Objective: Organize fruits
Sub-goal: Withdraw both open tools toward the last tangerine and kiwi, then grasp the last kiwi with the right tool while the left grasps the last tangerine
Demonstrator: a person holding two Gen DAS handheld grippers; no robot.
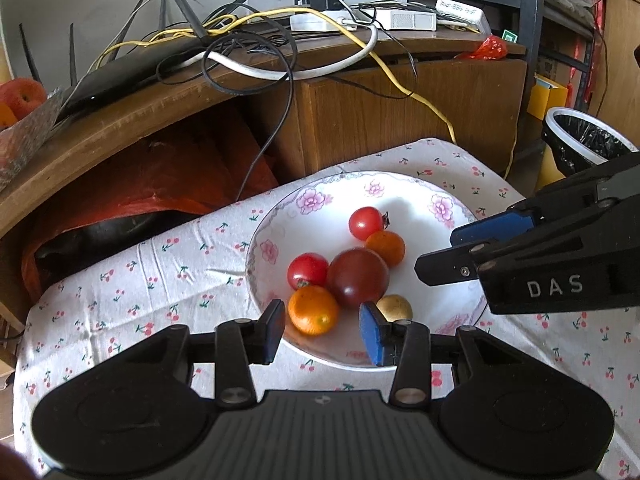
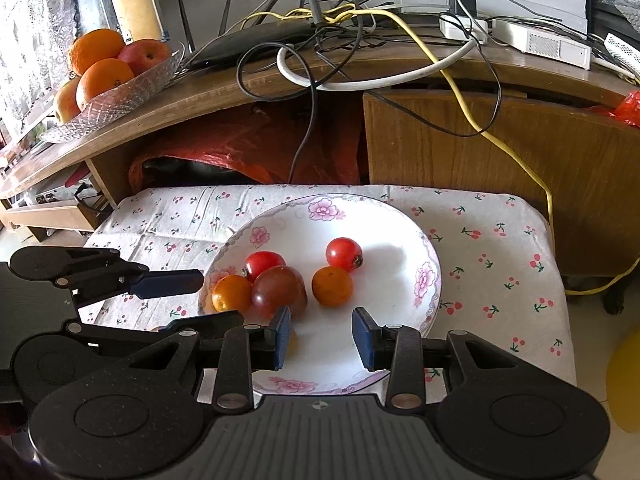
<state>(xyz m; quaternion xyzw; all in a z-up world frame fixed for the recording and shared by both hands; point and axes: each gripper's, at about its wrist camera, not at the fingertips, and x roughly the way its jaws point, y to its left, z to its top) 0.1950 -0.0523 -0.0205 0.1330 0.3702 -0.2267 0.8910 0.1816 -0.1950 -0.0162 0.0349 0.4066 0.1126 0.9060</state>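
A white floral-rimmed plate point(image 1: 276, 216) sits on a small table covered with a cherry-print cloth point(image 1: 132, 280), and six small fruits lie in it. A dark purple tomato point(image 1: 358, 278) rests at the centre of the cluster, touching a red tomato point(image 1: 307, 270) on one side and an orange tomato point(image 1: 386, 246) on the other. A second red tomato point(image 1: 366, 222) lies just beyond the orange one, toward the far rim. Nearest the left wrist camera, a larger orange fruit point(image 1: 313, 310) and a pale yellow fruit point(image 1: 395, 308) lie by the near rim.

The left gripper point(image 1: 322, 330) hangs over the plate's near edge, its blue-padded fingers spread wide and holding nothing, the orange fruit showing between them. The right gripper point(image 2: 322, 336) hovers over the opposite side of the plate, fingers likewise wide apart and empty above bare white china.

Behind the table, a wooden desk point(image 2: 248, 92) carries a tangle of cables point(image 2: 340, 40) and a cut-glass bowl point(image 2: 132, 92) holding oranges and apples. A bin lined with a black bag point(image 1: 588, 140) stands on the floor beside the table.
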